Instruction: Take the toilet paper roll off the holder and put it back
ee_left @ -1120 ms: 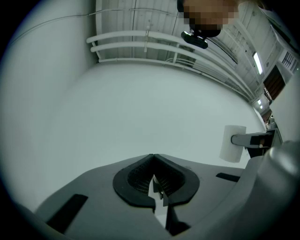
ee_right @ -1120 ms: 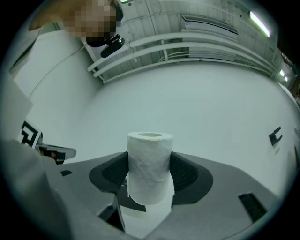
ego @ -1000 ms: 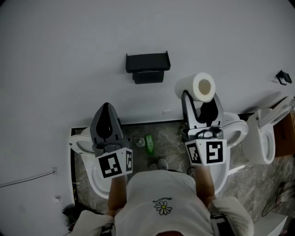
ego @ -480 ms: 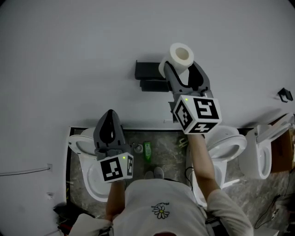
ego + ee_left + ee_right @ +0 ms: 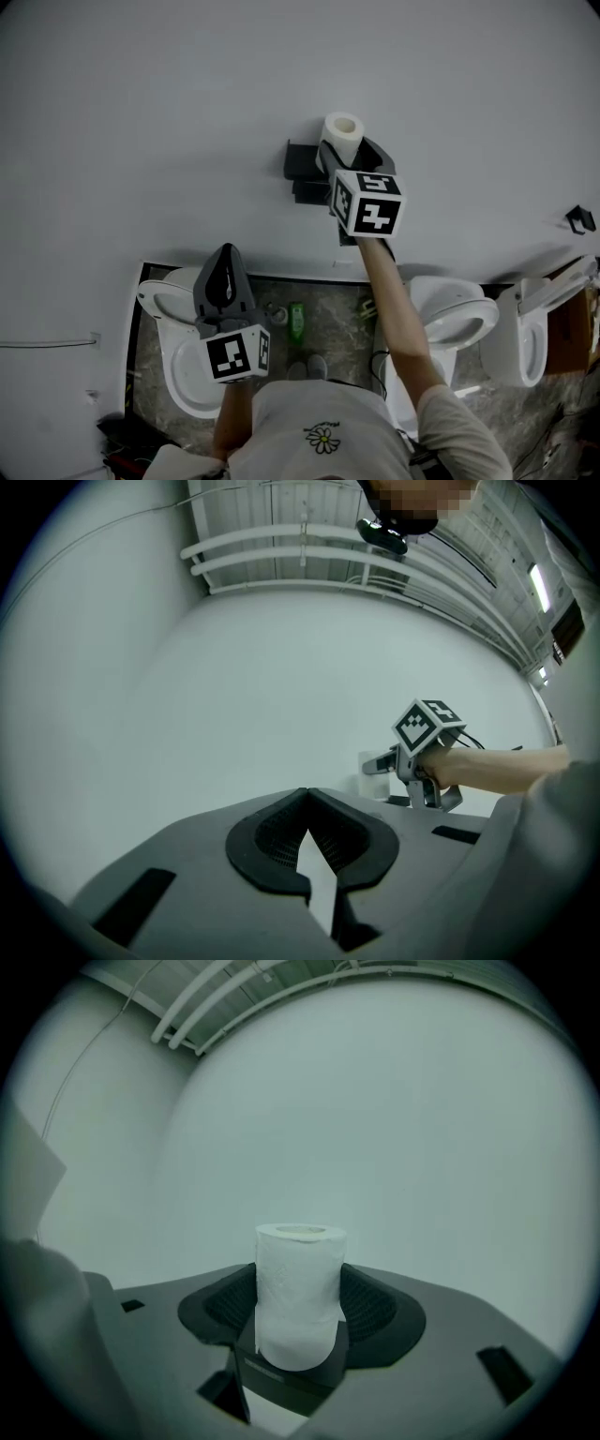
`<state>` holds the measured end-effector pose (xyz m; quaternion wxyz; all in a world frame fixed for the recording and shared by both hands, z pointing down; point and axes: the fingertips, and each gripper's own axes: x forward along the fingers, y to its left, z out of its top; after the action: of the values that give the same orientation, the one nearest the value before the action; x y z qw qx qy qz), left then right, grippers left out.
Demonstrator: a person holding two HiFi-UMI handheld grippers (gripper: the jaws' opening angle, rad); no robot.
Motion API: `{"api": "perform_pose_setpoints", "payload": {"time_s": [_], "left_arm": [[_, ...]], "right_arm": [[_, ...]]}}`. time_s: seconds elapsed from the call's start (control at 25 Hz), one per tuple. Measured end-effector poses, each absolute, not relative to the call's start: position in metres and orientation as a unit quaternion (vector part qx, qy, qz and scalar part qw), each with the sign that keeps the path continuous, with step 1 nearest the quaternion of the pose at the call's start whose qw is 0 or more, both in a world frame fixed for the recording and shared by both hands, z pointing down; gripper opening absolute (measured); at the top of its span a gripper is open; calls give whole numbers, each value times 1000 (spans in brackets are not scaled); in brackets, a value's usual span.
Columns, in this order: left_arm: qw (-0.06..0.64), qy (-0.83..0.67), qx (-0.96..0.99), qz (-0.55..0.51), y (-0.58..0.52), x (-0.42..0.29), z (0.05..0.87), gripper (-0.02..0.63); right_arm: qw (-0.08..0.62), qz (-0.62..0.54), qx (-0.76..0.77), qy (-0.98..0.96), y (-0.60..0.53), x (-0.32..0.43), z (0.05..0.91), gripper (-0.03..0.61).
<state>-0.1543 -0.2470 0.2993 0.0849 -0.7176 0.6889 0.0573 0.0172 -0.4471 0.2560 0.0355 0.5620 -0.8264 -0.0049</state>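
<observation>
Now my right gripper (image 5: 352,150), clamped on the toilet paper roll (image 5: 343,129), has swung up to the holder (image 5: 300,165) at upper centre. Rehanging looks next; my left gripper (image 5: 223,267) is closed, empty.

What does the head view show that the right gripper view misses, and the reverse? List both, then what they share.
Head view only: the left gripper, white toilets, a green bottle. Right gripper view only: ceiling pipes, and black pads pressing the white toilet paper roll. Both: that roll between the jaws of the right gripper, the black wall holder, the grey wall.
</observation>
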Motion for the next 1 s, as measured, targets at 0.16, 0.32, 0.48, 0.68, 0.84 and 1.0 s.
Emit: {"api": "perform_pose_setpoints", "payload": {"time_s": [0.16,0.32,0.48,0.68,0.84,1.0], "left_arm": [[83,694,-713,54,-247,-159,301,17],[85,693,-714,50,-246,-159,305,18],[83,693,-714,47,-246,-159,309,17],[83,692,-716,48,-245,-160,309,17],[84,691,-717,47,-244,-160,310,17],[82,691,-716,47,-242,-160,310,18]], "right_arm": [[59,-4,565,-823,-454,12,269,281],[70,-6,570,-818,-457,11,273,281],[77,-5,574,-815,-462,10,277,281],[85,-3,580,-810,-468,10,284,281],[71,-3,584,-809,-468,11,284,281],[55,-3,586,-808,-466,13,284,281]]}}
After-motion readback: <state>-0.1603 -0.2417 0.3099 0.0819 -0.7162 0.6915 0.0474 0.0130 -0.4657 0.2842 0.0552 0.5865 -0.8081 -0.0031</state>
